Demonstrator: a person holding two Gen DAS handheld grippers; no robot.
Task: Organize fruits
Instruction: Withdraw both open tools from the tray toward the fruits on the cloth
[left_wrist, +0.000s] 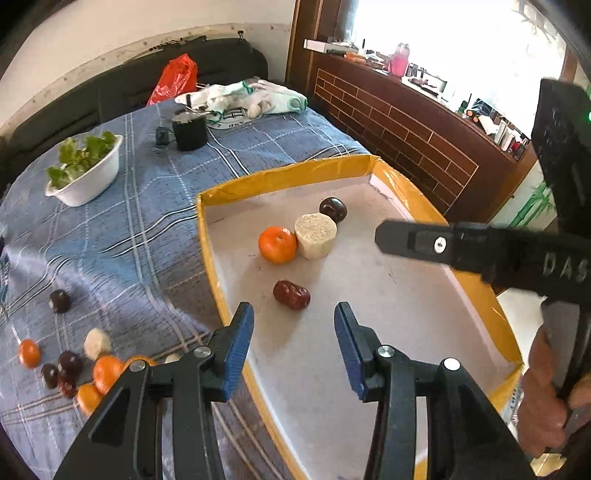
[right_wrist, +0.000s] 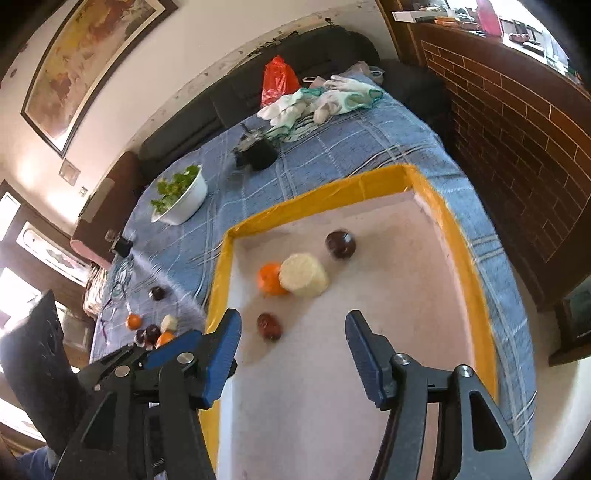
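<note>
A white tray with a yellow rim (left_wrist: 288, 177) (right_wrist: 325, 199) holds a mandarin (left_wrist: 277, 244) (right_wrist: 269, 278), a pale ridged chunk (left_wrist: 316, 235) (right_wrist: 304, 275), a dark round fruit (left_wrist: 333, 209) (right_wrist: 340, 244) and a red date (left_wrist: 291, 294) (right_wrist: 269, 326). My left gripper (left_wrist: 293, 314) hovers open over the tray, the date lying just beyond its tips. Beside it my right gripper (right_wrist: 293, 317) is open and empty; one of its fingers (left_wrist: 406, 242) crosses the left wrist view. Several loose fruits (left_wrist: 74, 362) (right_wrist: 155, 328) lie on the blue cloth left of the tray.
At the back stand a white bowl of greens (left_wrist: 86, 173), a black pot (left_wrist: 189, 131), gloves (left_wrist: 255, 98) and a red bag (left_wrist: 175, 77). A brick-patterned wall (left_wrist: 399, 133) borders the right side. A hand (left_wrist: 543, 406) grips the right gripper's handle.
</note>
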